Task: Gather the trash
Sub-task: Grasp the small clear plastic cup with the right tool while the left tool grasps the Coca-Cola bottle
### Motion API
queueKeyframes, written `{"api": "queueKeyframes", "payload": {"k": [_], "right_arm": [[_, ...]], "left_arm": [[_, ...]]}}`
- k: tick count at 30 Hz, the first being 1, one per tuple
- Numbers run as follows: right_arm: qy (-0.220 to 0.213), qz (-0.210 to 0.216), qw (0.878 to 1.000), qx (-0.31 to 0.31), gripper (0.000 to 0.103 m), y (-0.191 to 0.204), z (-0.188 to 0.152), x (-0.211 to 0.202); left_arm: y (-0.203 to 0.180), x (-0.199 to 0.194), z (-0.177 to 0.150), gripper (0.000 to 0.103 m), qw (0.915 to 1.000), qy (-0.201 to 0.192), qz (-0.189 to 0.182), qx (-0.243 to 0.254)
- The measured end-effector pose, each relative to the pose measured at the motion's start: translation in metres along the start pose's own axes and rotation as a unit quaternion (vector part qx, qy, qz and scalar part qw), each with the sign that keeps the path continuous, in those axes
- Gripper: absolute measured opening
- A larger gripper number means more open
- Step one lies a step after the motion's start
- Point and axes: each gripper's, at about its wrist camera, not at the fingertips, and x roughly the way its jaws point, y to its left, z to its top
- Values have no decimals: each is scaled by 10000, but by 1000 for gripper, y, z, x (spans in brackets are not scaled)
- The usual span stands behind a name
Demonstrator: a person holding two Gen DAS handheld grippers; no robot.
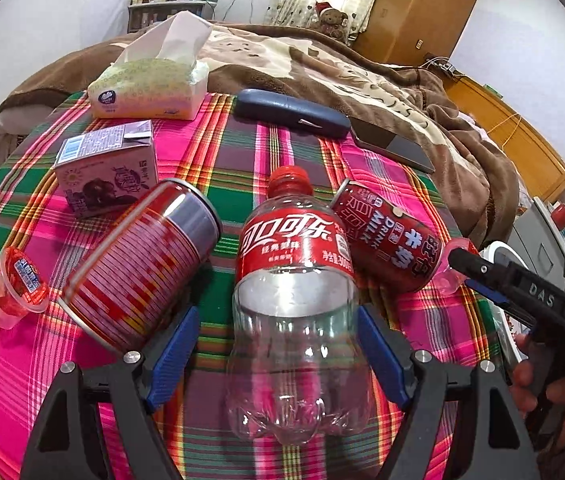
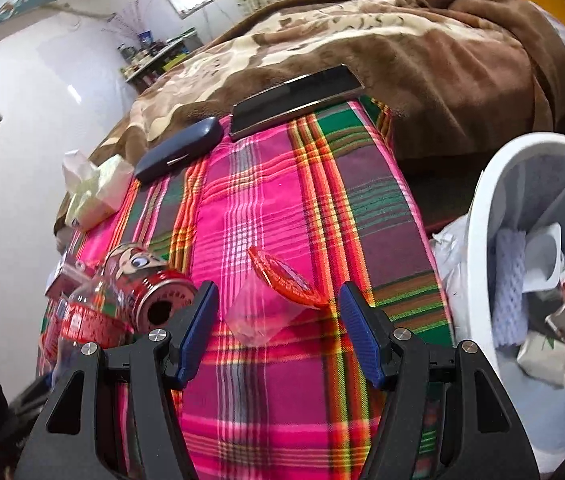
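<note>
- We found the left gripper (image 1: pixel 278 356) released, jaws wide, with the empty cola bottle (image 1: pixel 294 300) lying between the blue pads (image 1: pixel 172 358), cap pointing away; neither pad pressed on it.
- We found the right gripper (image 2: pixel 278 332) likewise released, the clear jelly cup (image 2: pixel 268 312) with its peeled red lid between its fingertips, untouched as far as we could tell.
- Our judgement: the left should close across the bottle's waist, below the label, since the thin wall would likely buckle and slip; the right should pinch the cup body rather than the loose lid.
- The white bin (image 2: pixel 494 248) stood just right of the right gripper, already holding cartons and wrappers.
- Count on the plaid cloth (image 1: pixel 242 152): one bottle, two cans (large striped can (image 1: pixel 142 264) left of the bottle, milk-drink can (image 1: pixel 386 236) to its right), two jelly cups, one drink carton (image 1: pixel 108 168).
- Ahead, probably not trash: tissue pack (image 1: pixel 148 86), glasses case (image 1: pixel 292 112).
</note>
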Motion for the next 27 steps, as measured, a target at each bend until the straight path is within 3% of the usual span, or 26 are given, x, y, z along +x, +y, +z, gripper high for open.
{"api": "queueKeyframes", "payload": {"k": [5, 20, 27], "right_arm": [[-23, -178, 9998, -20, 50, 5, 4, 6], [-217, -495, 9963, -675, 49, 17, 4, 9], [-300, -470, 9959, -714, 48, 13, 2, 6]], "left_arm": [[3, 4, 3, 79, 10000, 47, -80, 0], [-4, 21, 14, 79, 9999, 141, -57, 20], [-3, 25, 18, 63, 9999, 138, 19, -13]]}}
